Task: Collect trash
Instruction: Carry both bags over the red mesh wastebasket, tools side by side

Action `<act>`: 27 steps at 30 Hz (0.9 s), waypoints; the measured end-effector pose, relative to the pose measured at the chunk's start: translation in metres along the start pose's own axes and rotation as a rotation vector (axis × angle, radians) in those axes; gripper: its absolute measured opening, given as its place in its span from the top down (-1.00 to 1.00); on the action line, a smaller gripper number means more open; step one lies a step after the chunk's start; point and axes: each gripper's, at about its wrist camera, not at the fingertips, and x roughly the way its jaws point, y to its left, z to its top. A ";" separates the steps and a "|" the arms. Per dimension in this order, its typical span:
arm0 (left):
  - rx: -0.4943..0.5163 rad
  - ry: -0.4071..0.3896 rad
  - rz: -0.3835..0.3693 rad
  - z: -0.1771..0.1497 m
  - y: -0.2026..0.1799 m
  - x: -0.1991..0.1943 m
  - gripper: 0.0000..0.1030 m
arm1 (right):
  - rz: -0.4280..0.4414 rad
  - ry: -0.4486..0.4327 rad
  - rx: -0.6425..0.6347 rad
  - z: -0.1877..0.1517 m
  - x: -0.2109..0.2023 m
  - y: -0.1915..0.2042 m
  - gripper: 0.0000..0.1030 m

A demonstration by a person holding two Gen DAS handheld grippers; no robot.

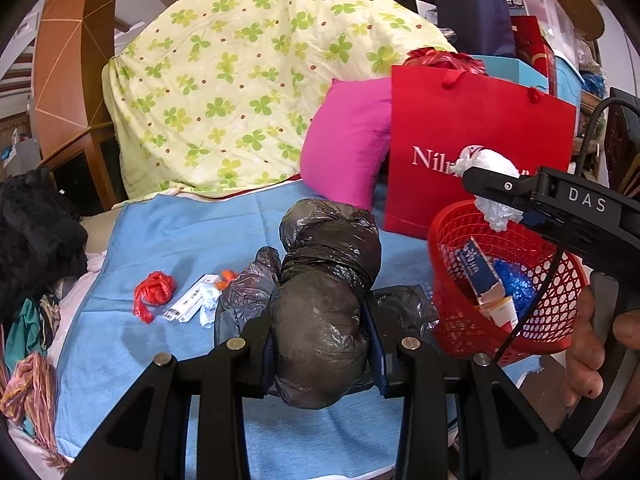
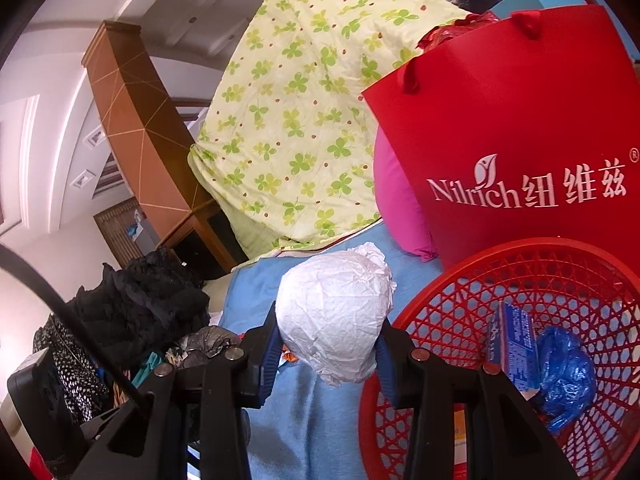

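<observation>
Red basket rim touches right gripper clamping white wad; left gripper clamps black bag.

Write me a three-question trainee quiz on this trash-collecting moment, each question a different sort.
1. True or false: the red basket is empty.
2. What does the left gripper hold? A) black plastic bundle B) pink pillow C) red gift bag
3. Fill in: the right gripper holds a crumpled ___ wad.

Key: 1 false, it holds a box and blue plastic; 2 A; 3 white.
</observation>
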 end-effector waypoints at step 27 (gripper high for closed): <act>0.137 -0.068 -0.030 0.034 -0.065 -0.003 0.24 | -0.040 -0.051 0.116 0.012 -0.029 -0.052 0.15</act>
